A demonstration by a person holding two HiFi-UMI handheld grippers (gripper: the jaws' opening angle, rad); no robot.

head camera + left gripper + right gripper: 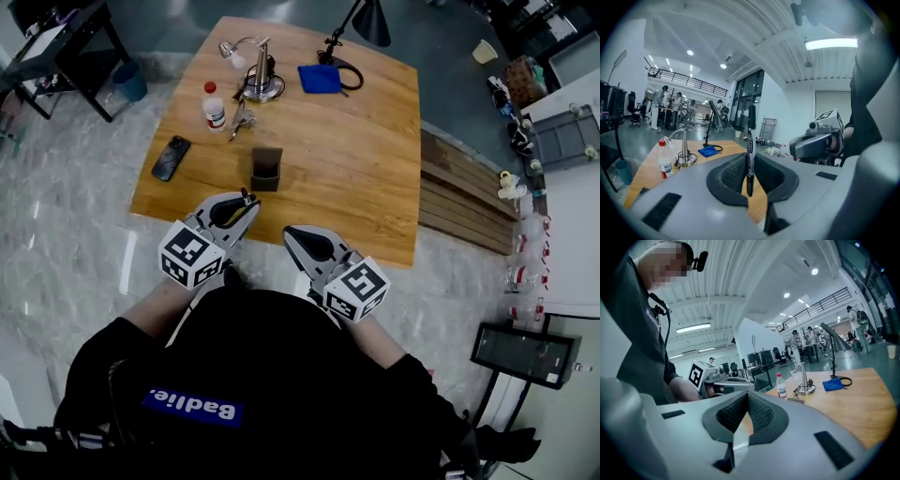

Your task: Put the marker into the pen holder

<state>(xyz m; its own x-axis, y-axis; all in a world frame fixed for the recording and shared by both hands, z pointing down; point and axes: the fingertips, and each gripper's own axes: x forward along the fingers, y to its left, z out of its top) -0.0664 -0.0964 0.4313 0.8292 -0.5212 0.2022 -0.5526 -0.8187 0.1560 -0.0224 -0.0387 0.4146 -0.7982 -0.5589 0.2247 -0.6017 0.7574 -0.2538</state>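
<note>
A black marker (749,150) stands upright between the jaws of my left gripper (749,161), which is shut on it. In the head view the left gripper (247,200) hovers over the near edge of the wooden table (366,159), just short of the dark square pen holder (266,169). My right gripper (292,234) sits beside it to the right, at the table's front edge. Its jaws (746,397) are shut with nothing between them. Each gripper shows in the other's view: the right gripper (816,143) and the left gripper (723,383).
On the table's far half stand a red-capped bottle (215,106), a metal stand with a cable (259,80), a blue cloth (320,78) and a black lamp (370,21). A phone (172,157) lies at the left edge. Wooden slats (464,192) lie to the right.
</note>
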